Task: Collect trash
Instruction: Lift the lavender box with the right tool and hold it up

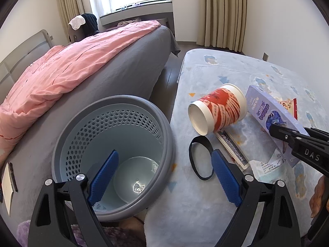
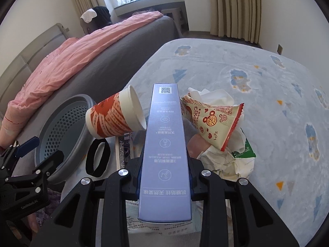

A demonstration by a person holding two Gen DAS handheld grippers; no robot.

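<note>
Trash bin (image 1: 112,154) sits off left of the right gripper (image 2: 165,177), below tabletop (image 2: 257,78) level. Gripper clamped on lavender carton (image 2: 165,144), long axis running straight ahead. Paper cup (image 2: 115,115) lies on its side touching carton's left, in the path. Snack wrapper (image 2: 213,123) right. Left gripper (image 1: 164,177), fingers apart, empty, hangs over bin rim.

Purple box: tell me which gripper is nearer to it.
Right. The right gripper is shut on the purple box, pads pressing its sides. The left gripper hangs open over the bin rim, apart from the box.
</note>
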